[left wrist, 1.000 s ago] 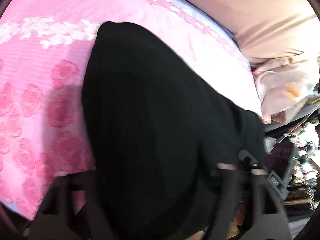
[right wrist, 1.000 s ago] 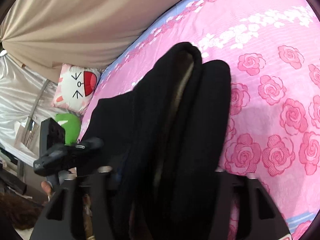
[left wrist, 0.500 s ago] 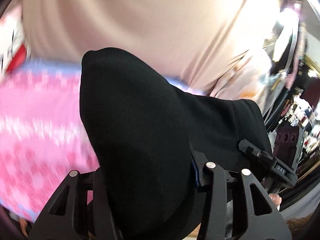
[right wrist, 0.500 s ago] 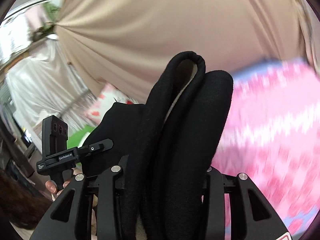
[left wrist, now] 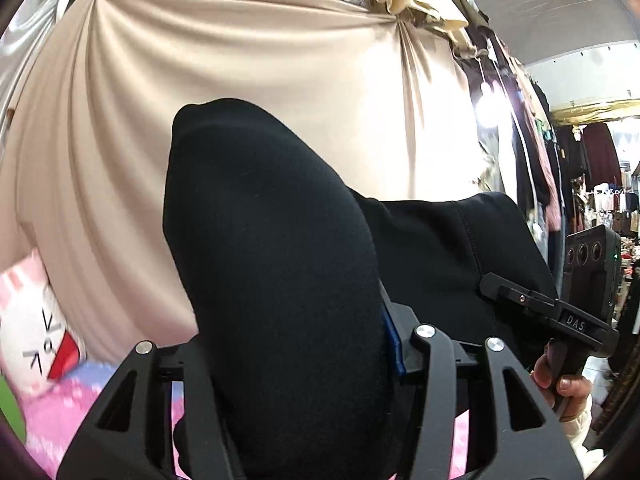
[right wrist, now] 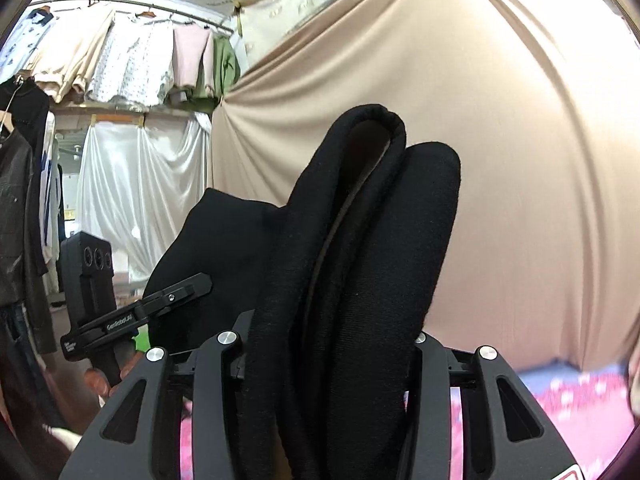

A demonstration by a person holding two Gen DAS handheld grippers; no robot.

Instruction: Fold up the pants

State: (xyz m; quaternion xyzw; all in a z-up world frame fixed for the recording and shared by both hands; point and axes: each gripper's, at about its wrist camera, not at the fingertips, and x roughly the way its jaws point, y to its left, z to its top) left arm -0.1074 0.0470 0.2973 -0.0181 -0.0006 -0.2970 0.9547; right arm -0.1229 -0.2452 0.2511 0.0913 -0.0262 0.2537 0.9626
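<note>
The black pants [left wrist: 276, 264] are held up in the air, bunched between the jaws of my left gripper [left wrist: 296, 364], which is shut on them. In the right wrist view the pants [right wrist: 360, 260] show as thick folded edges standing up between the jaws of my right gripper [right wrist: 328, 344], also shut on them. The cloth spans between both grippers. The right gripper [left wrist: 544, 308] shows at the right of the left wrist view, and the left gripper [right wrist: 140, 316] at the left of the right wrist view. The fingertips are hidden by cloth.
A beige curtain [left wrist: 248, 64] hangs behind. The pink rose bedsheet [right wrist: 580, 396] lies below, with a white cat cushion [left wrist: 32, 328] at the left. Clothes hang on racks [right wrist: 132, 56] and at the right [left wrist: 560, 168].
Both grippers have lifted the pants off the bed and tilted upward; the views now face the curtain instead of the pink sheet.
</note>
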